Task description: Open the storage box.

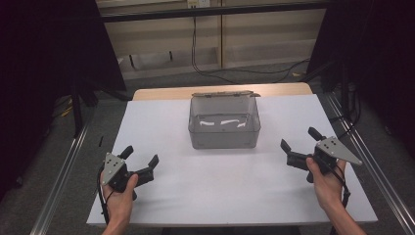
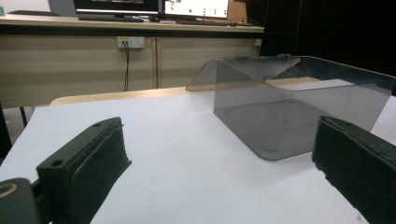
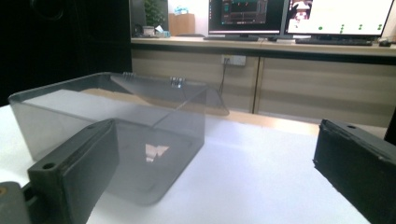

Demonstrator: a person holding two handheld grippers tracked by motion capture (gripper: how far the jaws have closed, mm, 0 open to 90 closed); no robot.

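Clear plastic box (image 1: pixel 224 125), lid hinged back, mid-counter (image 1: pixel 220 186) toward far edge; left gripper (image 1: pixel 142 164) and right gripper (image 1: pixel 298 139) flank it, well apart, both released, jaws spread and holding nothing

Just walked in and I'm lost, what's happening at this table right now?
A person holds a two-jaw gripper in each hand over a white table top. The left gripper and right gripper both have their jaws open and hold nothing. Between them, farther back, stands a clear plastic box with its hinged lid open. Neither gripper touches it.
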